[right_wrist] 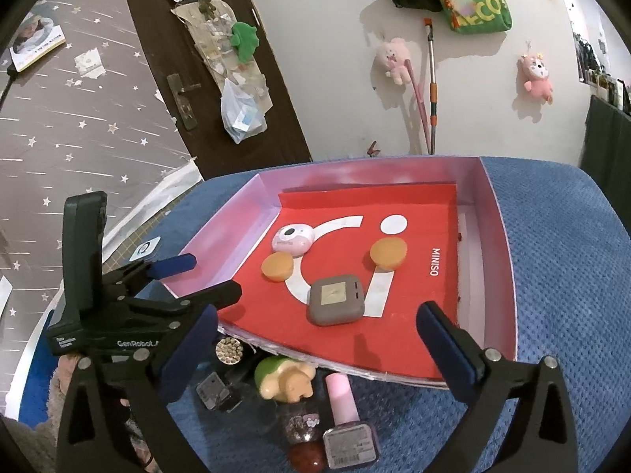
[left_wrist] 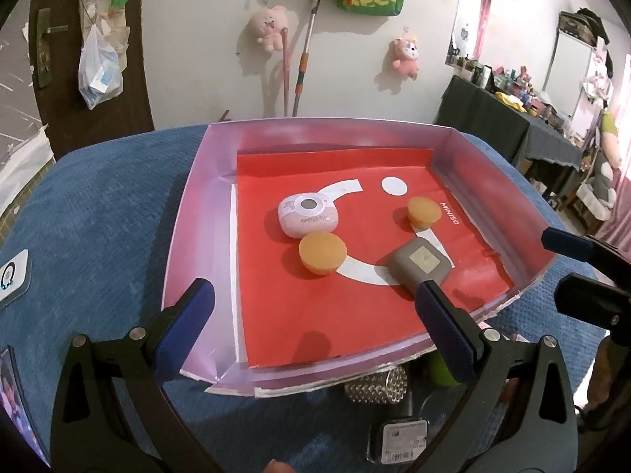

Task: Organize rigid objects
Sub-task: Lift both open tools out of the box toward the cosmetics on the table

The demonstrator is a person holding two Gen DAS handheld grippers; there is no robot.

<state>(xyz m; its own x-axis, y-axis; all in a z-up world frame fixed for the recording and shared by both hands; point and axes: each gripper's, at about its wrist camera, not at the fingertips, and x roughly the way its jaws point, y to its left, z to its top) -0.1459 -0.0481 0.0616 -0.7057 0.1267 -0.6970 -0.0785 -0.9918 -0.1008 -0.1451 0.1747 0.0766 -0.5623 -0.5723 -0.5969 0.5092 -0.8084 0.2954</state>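
- Blue cloth-covered worktop; bare cloth open to my right of the tray.
- Pink-walled tray with red liner; front liner strip is free.
- Inside, apart: grey device, pink case, two orange discs.
- Small bottles and a green-capped toy crowd the tray's near edge.
- Left hand-held gripper and right hand-held gripper: both spread wide, holding nothing.

In the tray on the cloth, the case lies far left, a puck just before it. Another puck lies right, the charger nearest. Bottles and a toy lie before the tray.
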